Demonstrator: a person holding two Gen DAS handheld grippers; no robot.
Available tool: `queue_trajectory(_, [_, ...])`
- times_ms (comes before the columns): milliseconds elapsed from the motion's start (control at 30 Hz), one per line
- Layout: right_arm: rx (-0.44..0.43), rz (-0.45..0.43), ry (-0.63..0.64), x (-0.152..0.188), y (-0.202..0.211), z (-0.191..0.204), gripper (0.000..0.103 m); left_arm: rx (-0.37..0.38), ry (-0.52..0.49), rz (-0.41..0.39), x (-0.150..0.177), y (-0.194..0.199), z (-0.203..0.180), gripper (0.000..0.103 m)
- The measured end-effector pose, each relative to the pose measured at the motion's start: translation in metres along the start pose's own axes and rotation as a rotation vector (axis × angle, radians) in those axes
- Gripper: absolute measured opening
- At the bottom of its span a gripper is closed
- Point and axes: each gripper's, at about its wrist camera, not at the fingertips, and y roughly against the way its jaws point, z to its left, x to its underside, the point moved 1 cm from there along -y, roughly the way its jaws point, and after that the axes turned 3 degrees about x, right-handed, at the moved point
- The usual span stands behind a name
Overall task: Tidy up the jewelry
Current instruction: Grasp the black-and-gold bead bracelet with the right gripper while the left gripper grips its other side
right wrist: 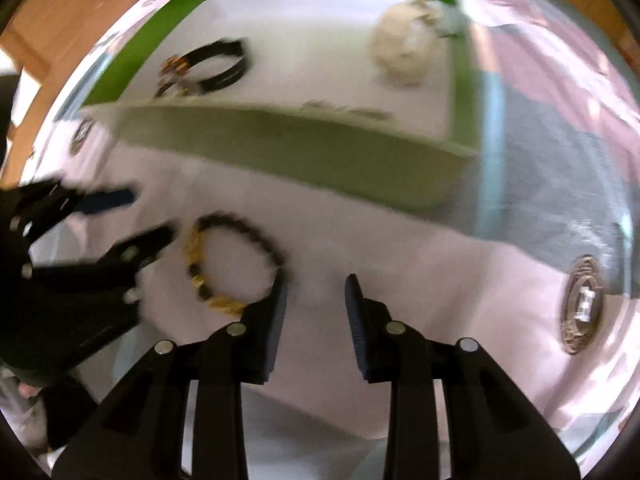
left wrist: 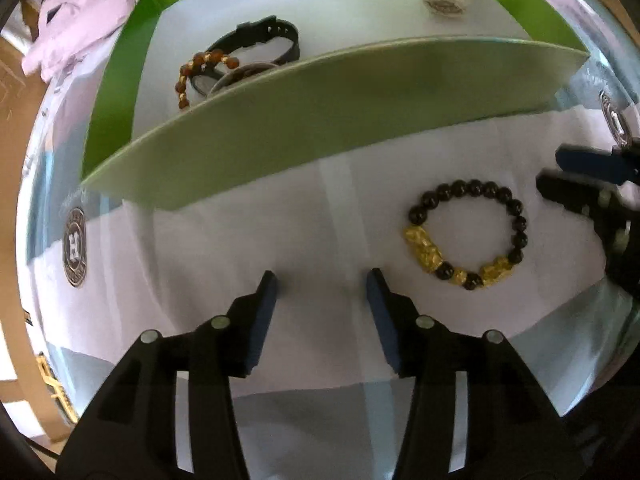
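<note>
Bracelet [left wrist: 466, 234] lies on cloth [left wrist: 304, 216] outside green box [left wrist: 320, 112], ungrasped. Left gripper [left wrist: 322, 284] and right gripper [right wrist: 316, 294] both open, empty. Next: straddle beads, close, transfer to box.

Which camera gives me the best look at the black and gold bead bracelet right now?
The left wrist view: the black and gold bead bracelet lies sharp and whole on the white cloth. The right wrist view shows it motion-blurred, its near edge hidden behind one of the right gripper fingers.
</note>
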Motion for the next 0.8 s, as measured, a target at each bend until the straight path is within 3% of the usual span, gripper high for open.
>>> queue_trajectory(67, [-0.004, -0.032, -0.028, -0.004, 0.007, -0.007, 0.031, 0.026, -0.006, 0.017, 0.002, 0.003, 0.001, 0.047])
queue_trajectory(167, [-0.04, -0.054, -0.04, -0.004, 0.016, -0.011, 0.031, 0.099, 0.038, -0.043, -0.002, 0.016, 0.009, 0.047])
queue_trajectory(267, [-0.072, -0.043, -0.015, 0.001, 0.017, -0.006, 0.031, 0.143, 0.074, -0.081, -0.01, 0.017, 0.01, 0.045])
queue_trajectory(367, [-0.05, -0.021, 0.011, 0.006, 0.01, 0.0, 0.031, 0.198, 0.086, -0.096, -0.016, 0.016, 0.006, 0.044])
queue_trajectory(533, [-0.071, -0.011, 0.014, 0.006, 0.008, -0.001, 0.031, 0.155, 0.066, -0.107, -0.021, 0.01, 0.003, 0.045])
queue_trajectory(633, [-0.079, -0.007, 0.043, 0.005, -0.001, 0.015, 0.031, 0.061, 0.081, -0.051, -0.016, 0.001, 0.011, 0.044])
queue_trajectory(800, [-0.051, 0.006, 0.068, 0.007, -0.009, 0.02, 0.031, 0.029, 0.063, -0.007, -0.01, 0.002, 0.017, 0.046])
